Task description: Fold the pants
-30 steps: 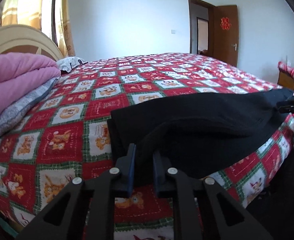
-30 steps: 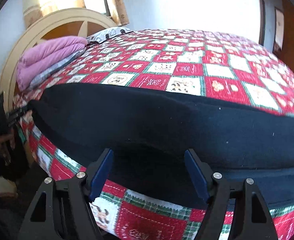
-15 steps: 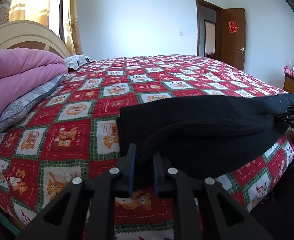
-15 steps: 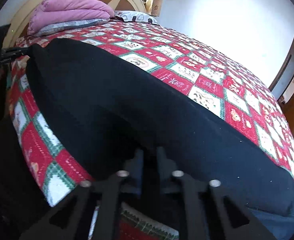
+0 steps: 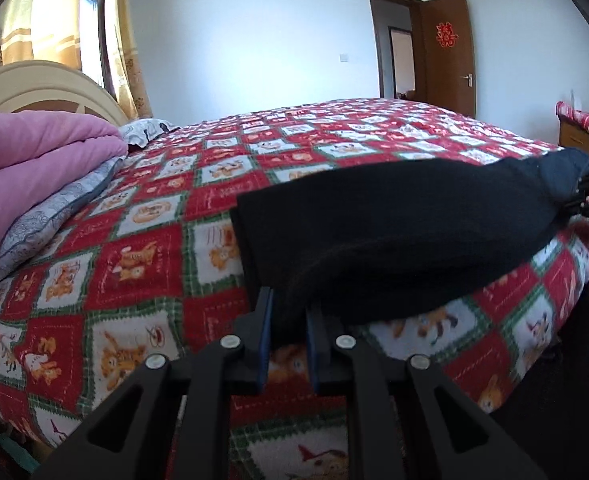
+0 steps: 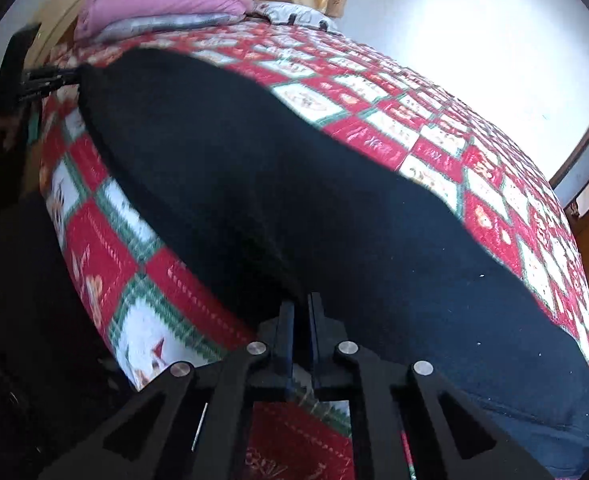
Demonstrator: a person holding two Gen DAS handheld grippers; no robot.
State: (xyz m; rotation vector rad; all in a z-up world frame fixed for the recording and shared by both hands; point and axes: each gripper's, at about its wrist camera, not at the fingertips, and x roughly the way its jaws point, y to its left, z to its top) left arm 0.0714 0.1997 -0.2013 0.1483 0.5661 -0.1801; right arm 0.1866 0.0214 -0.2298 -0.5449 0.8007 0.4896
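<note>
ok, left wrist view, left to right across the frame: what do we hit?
Pink folded quilt → grey patterned pillow → red checked bedspread → black pants → right hand-held gripper clamped on their far end.

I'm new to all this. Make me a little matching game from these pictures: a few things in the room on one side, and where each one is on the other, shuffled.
Things:
1. black pants
2. pink quilt
3. red paper ornament
4. patterned bedspread

Places:
A. on the brown door
B. folded by the headboard
C. pinched at the bed's near edge by both grippers
D. spread over the whole bed

Pairs: 1-C, 2-B, 3-A, 4-D
</note>
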